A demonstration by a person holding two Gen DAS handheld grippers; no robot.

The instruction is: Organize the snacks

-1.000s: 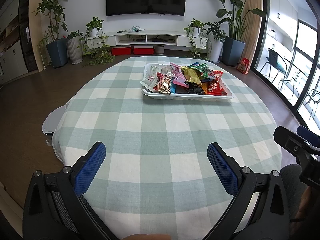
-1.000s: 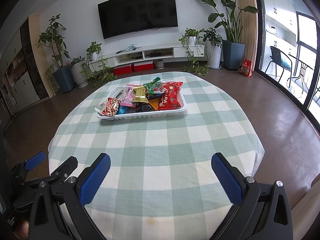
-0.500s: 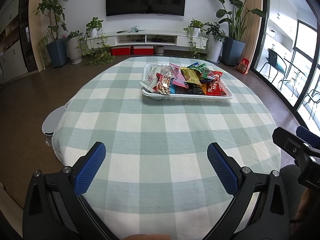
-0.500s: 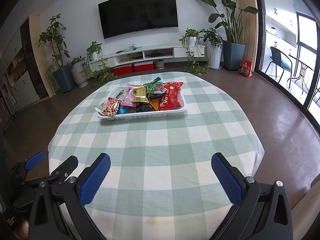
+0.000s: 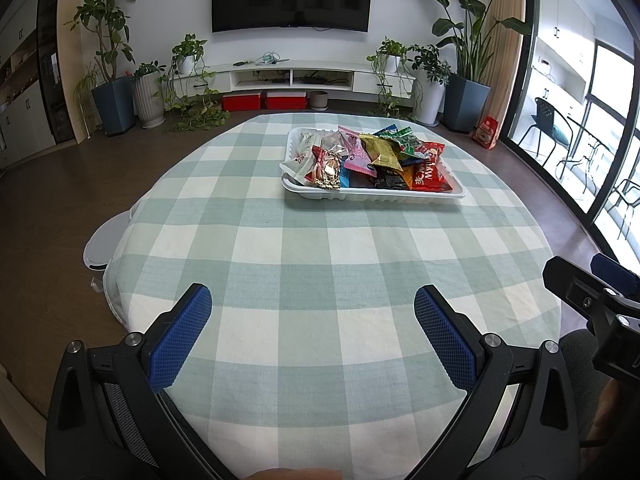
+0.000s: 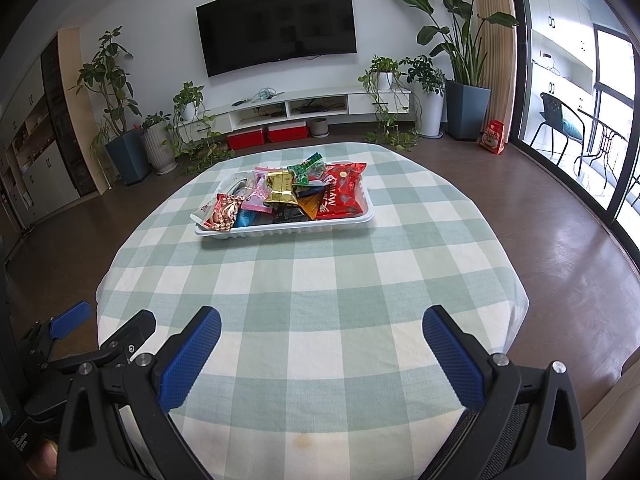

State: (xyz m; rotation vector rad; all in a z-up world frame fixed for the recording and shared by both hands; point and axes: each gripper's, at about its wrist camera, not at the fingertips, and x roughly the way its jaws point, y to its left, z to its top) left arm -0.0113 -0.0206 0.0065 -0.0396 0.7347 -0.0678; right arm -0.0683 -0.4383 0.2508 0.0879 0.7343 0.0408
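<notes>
We held the left claw (image 5: 312,312) and the right claw (image 6: 322,322) side by side over the near edge of the bench (image 5: 304,248), both spread wide with nothing between their blue pads (image 5: 180,340). Each claw showed at the edge of the other's view: the right one at the far right of the left camera, the left one at the lower left of the right camera. The bench was round and covered in a green-and-white checked cloth (image 6: 312,280). The snacks (image 5: 372,160) lay heaped in a white tray (image 5: 372,196) on the far half of the bench, well apart from both claws. In the pile we saw a red bag (image 6: 340,196) at the right end, a gold packet (image 6: 282,188) near the middle, a pink packet (image 6: 260,188) beside it, a green one (image 6: 306,172) toward the back, and a red-and-gold wrapper (image 6: 224,212) hanging over the tray's left front corner. Beyond the bench stood a TV (image 6: 276,26) on the wall, a low white shelf (image 6: 296,106) under it, and potted plants (image 6: 116,120) on both sides.
</notes>
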